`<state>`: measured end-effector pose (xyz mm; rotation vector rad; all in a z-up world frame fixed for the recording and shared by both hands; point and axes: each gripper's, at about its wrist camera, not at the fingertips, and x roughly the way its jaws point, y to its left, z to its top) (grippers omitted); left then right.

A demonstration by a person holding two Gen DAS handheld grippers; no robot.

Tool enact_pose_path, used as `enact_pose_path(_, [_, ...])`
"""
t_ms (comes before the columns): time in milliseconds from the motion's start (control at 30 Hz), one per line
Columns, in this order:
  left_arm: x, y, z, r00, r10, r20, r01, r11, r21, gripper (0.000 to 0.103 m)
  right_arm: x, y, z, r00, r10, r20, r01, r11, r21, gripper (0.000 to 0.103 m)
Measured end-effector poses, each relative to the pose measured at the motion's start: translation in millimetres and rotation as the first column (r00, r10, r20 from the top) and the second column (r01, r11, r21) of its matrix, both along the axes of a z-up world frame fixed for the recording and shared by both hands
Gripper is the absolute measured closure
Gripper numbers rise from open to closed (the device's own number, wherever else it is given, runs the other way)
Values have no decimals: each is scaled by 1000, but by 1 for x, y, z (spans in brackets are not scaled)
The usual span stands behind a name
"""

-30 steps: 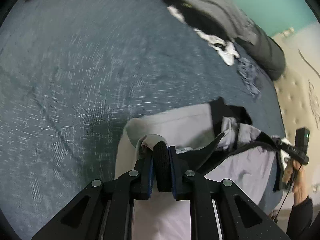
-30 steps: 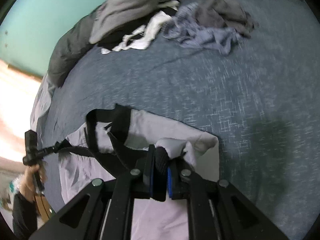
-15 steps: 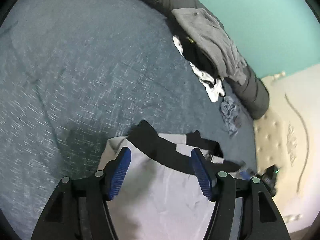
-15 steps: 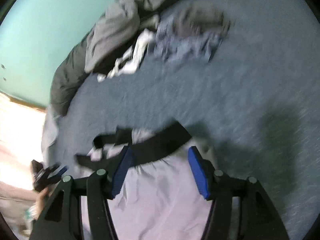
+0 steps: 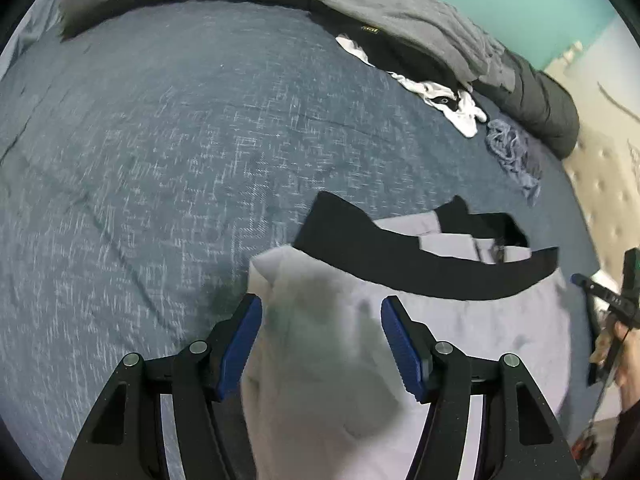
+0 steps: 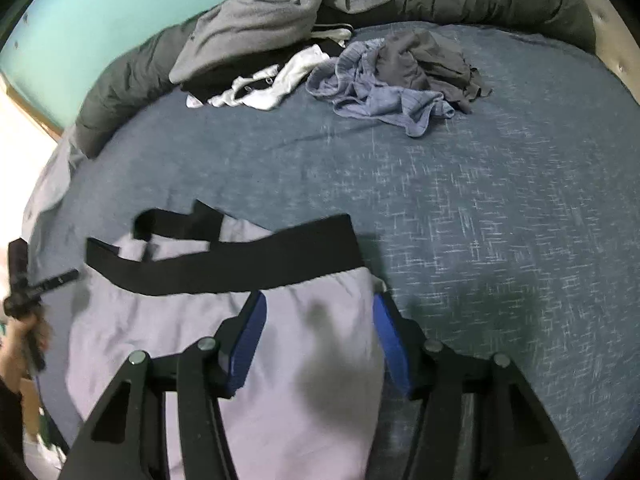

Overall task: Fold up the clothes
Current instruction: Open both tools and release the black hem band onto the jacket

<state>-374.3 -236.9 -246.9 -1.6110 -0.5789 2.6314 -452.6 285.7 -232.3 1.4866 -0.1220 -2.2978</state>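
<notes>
Nearest, my left gripper (image 5: 321, 342) and right gripper (image 6: 318, 342) both hang spread wide, holding nothing, above the lavender garment (image 6: 296, 364) on the bed (image 6: 480, 240). Its black band (image 6: 224, 264) lies doubled across; beyond sits a loose pile (image 6: 360, 76). I judge one fold laid; next calls for re-gripping an edge.

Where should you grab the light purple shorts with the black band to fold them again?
Probably the black waistband of the light purple shorts: it is a firm strip across the far edge. Each open hand-held gripper, left and right, could pinch an end from the near side.
</notes>
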Motion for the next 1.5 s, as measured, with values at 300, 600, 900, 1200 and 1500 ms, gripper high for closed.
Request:
enact_pose_path(300, [-15, -10, -20, 1000, -13, -13, 13, 1000, -3, 77, -14, -10, -21, 998, 30, -51, -27, 998, 48, 77])
enact_pose_path(600, [-6, -8, 7, 993, -13, -117, 1, 995, -98, 89, -16, -8, -2, 987, -6, -158, 12, 999, 42, 101])
enact_pose_path(900, [-25, -13, 1, 998, 29, -62, -36, 993, -114, 89, -29, -19, -9, 988, -21, -154, 32, 997, 75, 101])
enact_pose_path(1200, [-17, -15, -3, 995, 68, -71, -72, 996, -45, 77, -13, -22, 9, 982, -33, -188, 58, 990, 129, 101])
enact_pose_path(1500, [53, -3, 48, 984, 87, -155, -88, 996, -3, 65, 97, -60, 60, 986, 66, -156, -84, 990, -114, 101])
